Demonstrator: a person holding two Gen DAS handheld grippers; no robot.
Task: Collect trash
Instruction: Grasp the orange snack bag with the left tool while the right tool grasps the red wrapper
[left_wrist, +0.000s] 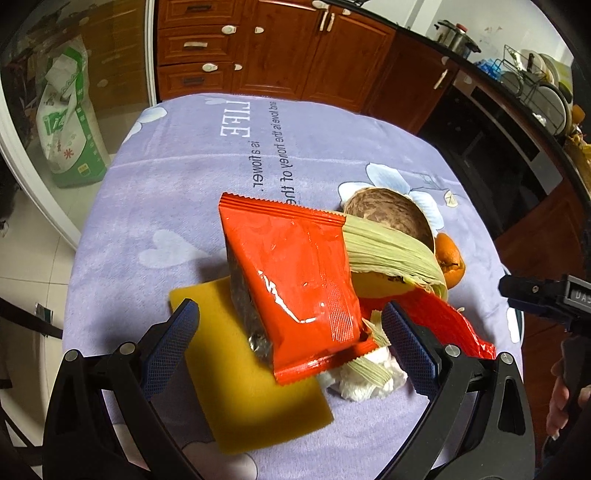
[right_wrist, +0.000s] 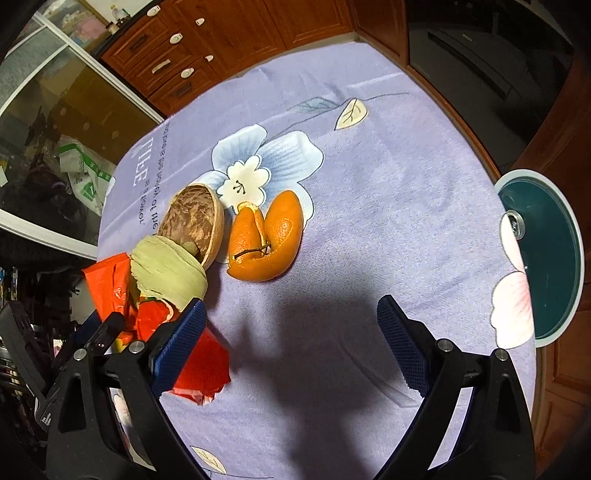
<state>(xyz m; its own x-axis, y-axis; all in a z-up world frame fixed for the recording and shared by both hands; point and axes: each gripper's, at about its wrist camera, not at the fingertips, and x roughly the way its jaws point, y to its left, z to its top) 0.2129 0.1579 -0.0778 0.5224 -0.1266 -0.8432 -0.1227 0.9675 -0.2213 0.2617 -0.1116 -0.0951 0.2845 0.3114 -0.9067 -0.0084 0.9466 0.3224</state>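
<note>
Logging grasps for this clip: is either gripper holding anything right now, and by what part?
Nothing is held. The left gripper is open around the orange snack wrapper; the right gripper is open above the tablecloth.

Orange wrapper (left_wrist: 295, 280) atop husk (left_wrist: 388, 251), peel (right_wrist: 262, 240)

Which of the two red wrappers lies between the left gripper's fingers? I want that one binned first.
The big red-orange wrapper propped over the yellow sponge, sealed edge nearest the open left gripper. The crumpled red wrapper lies outside, right of the fingers.
</note>
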